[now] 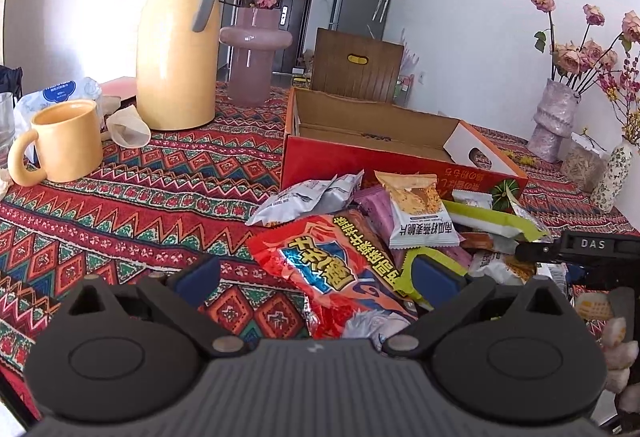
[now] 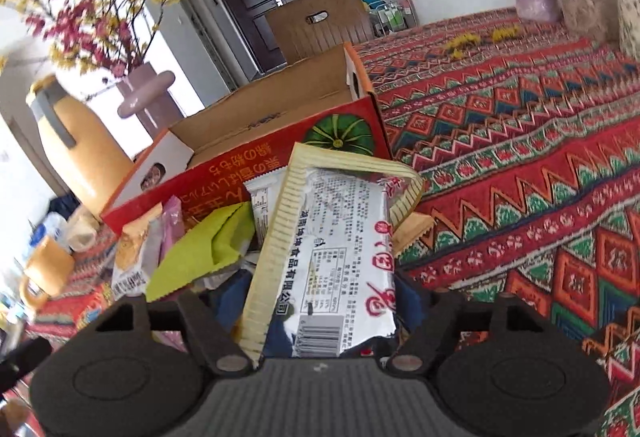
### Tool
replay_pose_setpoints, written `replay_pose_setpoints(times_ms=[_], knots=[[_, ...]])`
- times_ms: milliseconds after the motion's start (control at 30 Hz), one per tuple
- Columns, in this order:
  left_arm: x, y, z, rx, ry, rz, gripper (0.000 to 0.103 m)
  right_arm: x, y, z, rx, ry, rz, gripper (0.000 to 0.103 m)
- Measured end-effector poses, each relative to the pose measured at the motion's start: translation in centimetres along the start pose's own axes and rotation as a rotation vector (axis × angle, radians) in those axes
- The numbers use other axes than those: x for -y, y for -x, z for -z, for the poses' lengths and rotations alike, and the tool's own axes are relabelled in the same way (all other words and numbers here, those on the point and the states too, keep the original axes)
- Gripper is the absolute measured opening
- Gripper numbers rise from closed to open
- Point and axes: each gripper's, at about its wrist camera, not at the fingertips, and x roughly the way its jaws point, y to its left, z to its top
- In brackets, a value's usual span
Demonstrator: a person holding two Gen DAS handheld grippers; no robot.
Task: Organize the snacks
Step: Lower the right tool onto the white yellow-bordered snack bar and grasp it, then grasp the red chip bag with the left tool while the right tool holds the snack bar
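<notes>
While my left gripper (image 1: 316,277) is hovering spread wide over the red chip bag (image 1: 340,273) in the snack pile, my right gripper (image 2: 320,301) is clamping a silver-and-cream snack packet (image 2: 332,249) before the open red pumpkin carton (image 2: 276,141).

My left gripper (image 1: 316,279) is matt black plastic with blue rubbery pads (image 1: 199,277). The red snack bag (image 1: 332,273) between them is glossy, crinkled film. The tablecloth (image 1: 132,213) is woven cloth, matt and patterned. The box (image 1: 384,141) is cardboard: raw brown inside, printed red with a slight sheen outside. The mug (image 1: 66,139) and the thermos (image 1: 178,37) look smooth and satin-finished. The silver packet (image 2: 340,245) in my right gripper (image 2: 320,313) is shiny foil-like film.
</notes>
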Motion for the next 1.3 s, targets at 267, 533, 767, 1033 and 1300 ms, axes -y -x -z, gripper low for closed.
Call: replay_pose_setpoints(times_ms=[267,533,767,1033,1300], knots=[[0.2,-0.6,-0.2,-0.040,0.023,-0.001,0.103,0.6,1.8,0.9,0.048,-0.006,-0.050,0.035],[1.4,-1.2,-1.0,-0.097,0.050,-0.022,0.103,0.5,5.8,2.1,0.166,0.078,-0.018,0.035],[3.0,-2.1,-0.5,-0.163,-0.009,-0.061,0.103,1.3,7.3,2.9,0.181,0.080,-0.019,0.035],[4.4,-3.2,0.5,-0.210,-0.083,-0.058,0.102,1.2,6.9,3.5,0.170,0.095,-0.017,0.035],[4.0,-5.0,0.6,-0.262,-0.053,-0.076,0.086,0.9,6.0,3.4,0.152,0.105,-0.012,0.035]])
